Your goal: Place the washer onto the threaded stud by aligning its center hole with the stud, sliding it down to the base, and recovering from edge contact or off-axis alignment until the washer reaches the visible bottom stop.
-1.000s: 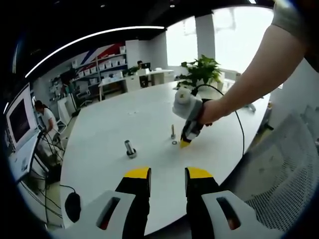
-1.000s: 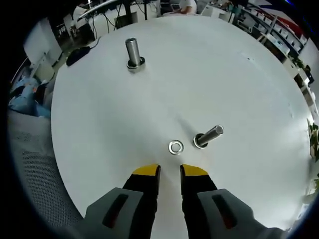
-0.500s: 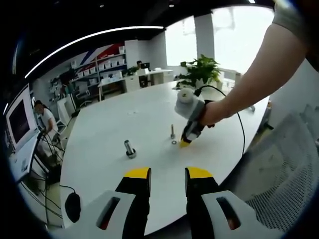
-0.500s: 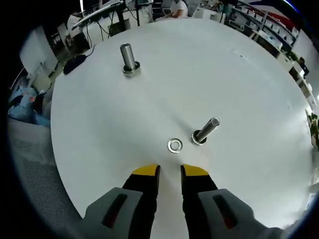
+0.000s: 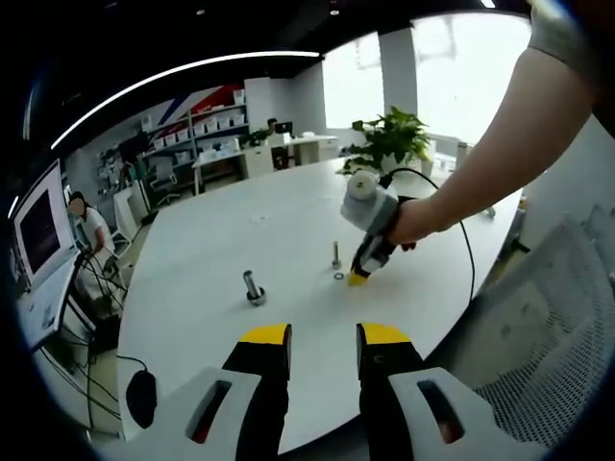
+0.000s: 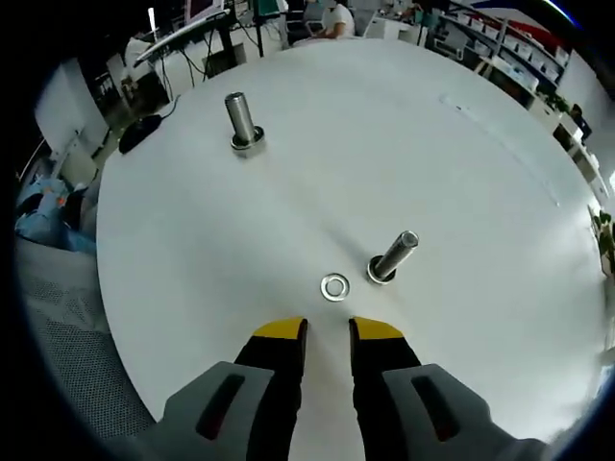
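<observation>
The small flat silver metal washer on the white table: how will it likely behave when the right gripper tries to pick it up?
The small flat silver metal washer lies flat on the smooth white table, so it may skid rather than lift. It looks thin, leaving the open right gripper little edge to pinch. Likely rigid and light.

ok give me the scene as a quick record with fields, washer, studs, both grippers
washer: lying flat on the white table, not on any stud
near stud: standing beside the washer, bare, nothing slid onto it
far stud: standing further across the table
right hand-held gripper: jaws open, empty, tips just short of the washer
left hand-held gripper: jaws open, empty, back at the table edge
task state: washer not yet picked up
</observation>
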